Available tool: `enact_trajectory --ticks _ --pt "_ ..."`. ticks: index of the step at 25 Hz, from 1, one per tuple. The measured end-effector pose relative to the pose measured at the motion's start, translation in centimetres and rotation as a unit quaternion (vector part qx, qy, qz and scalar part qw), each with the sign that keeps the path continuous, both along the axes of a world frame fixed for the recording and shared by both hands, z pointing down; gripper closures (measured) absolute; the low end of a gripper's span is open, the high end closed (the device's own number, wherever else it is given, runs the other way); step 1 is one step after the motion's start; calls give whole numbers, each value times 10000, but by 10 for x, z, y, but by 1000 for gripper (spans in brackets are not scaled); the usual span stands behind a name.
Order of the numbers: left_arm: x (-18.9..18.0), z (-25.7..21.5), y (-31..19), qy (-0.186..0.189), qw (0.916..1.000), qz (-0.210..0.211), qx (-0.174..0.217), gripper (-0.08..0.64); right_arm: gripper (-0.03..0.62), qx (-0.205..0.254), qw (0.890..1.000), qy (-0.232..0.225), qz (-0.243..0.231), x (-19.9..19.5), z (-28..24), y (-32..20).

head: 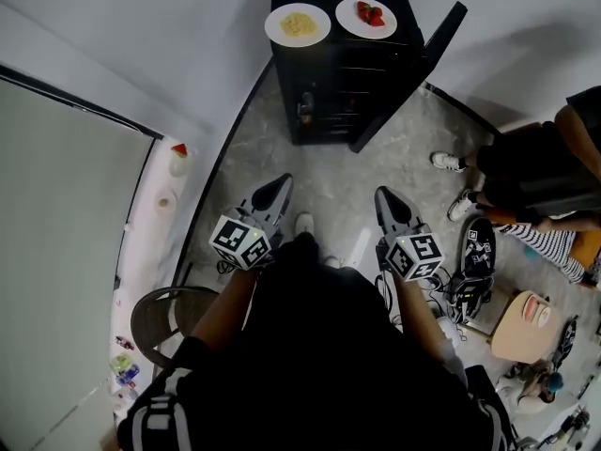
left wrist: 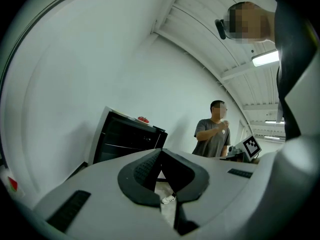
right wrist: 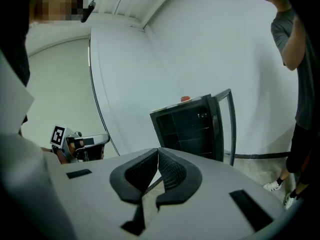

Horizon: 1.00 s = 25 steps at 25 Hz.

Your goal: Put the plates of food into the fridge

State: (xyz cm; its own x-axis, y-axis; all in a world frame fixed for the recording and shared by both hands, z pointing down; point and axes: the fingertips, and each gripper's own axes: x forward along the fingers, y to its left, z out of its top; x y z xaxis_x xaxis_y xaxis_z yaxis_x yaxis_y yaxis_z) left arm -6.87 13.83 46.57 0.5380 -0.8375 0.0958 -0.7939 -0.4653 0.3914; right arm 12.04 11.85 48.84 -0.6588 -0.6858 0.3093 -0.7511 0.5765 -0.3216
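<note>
Black fridge (head: 329, 92). White yellow-food plate (head: 275, 26), white red-food plate (head: 349, 12). Mottled grey floor (head: 347, 181). Grey left gripper (head: 281, 185), grey right gripper (head: 385, 196); black-and-white square-patterned marker cubes (head: 240, 241).

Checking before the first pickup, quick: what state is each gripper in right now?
Left gripper: closed, holding nothing.
Right gripper: closed, holding nothing.

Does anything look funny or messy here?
Nothing is spilled or broken. The black fridge stands with its door wide open, and the plate of yellow food and the plate of red food sit on top of it, not inside.
</note>
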Motion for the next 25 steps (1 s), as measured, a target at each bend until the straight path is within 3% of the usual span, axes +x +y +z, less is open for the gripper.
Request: enact_trajectory --ticks 10,18,25 --pt "-16 7 -42 8 9990 434 -53 538 569 99 9996 169 227 -21 -5 -37" --pt "-15 13 -59 26 9986 497 -178 540 569 192 9992 281 203 -22 -8 -57" --pt "-7 17 -85 85 9988 350 -322 539 569 69 9999 65 -102 -21 -6 -93"
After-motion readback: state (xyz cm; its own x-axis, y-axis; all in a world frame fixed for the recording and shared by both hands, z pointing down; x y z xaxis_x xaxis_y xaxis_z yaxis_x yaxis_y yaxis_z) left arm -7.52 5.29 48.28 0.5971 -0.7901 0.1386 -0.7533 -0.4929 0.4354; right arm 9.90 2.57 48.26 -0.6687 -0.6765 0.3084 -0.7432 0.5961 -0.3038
